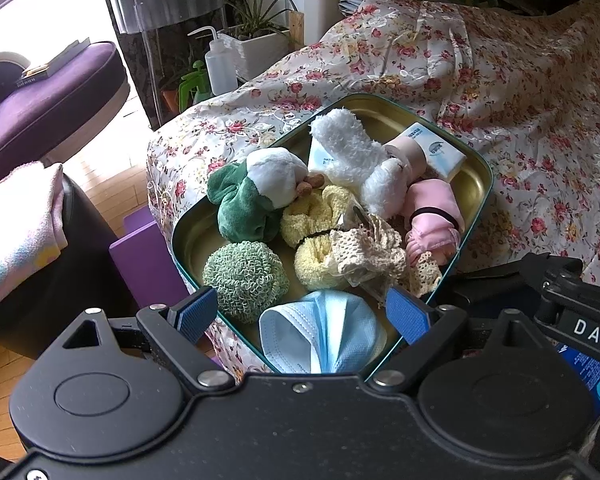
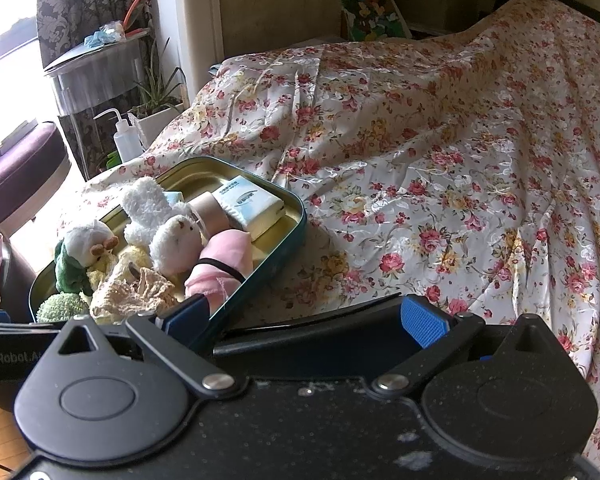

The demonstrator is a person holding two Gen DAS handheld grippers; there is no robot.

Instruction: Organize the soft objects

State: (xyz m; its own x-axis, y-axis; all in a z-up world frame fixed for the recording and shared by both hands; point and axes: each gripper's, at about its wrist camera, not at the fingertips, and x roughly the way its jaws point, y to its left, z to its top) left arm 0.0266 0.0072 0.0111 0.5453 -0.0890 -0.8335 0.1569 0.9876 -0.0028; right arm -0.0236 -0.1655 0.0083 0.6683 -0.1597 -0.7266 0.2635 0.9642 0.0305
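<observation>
A teal metal tin (image 1: 485,172) with a gold inside lies on the flowered bedspread and holds soft things: a white plush (image 1: 352,152), a green and white plush (image 1: 260,188), a green knit ball (image 1: 244,276), yellow knit pieces (image 1: 312,220), cream lace (image 1: 372,252), pink cloth (image 1: 432,216), tissue packs (image 1: 436,152) and a blue face mask (image 1: 324,332). My left gripper (image 1: 300,312) is open, its blue pads either side of the mask at the tin's near end. My right gripper (image 2: 304,320) is open, just right of the tin (image 2: 296,216), over a dark flat piece (image 2: 312,340).
The flowered bedspread (image 2: 440,160) spreads wide to the right of the tin. Left of the bed stand a purple box (image 1: 148,256), a dark stool with a pink towel (image 1: 16,224), a purple couch (image 1: 40,96), a squeeze bottle (image 1: 220,64) and a planter (image 1: 260,48).
</observation>
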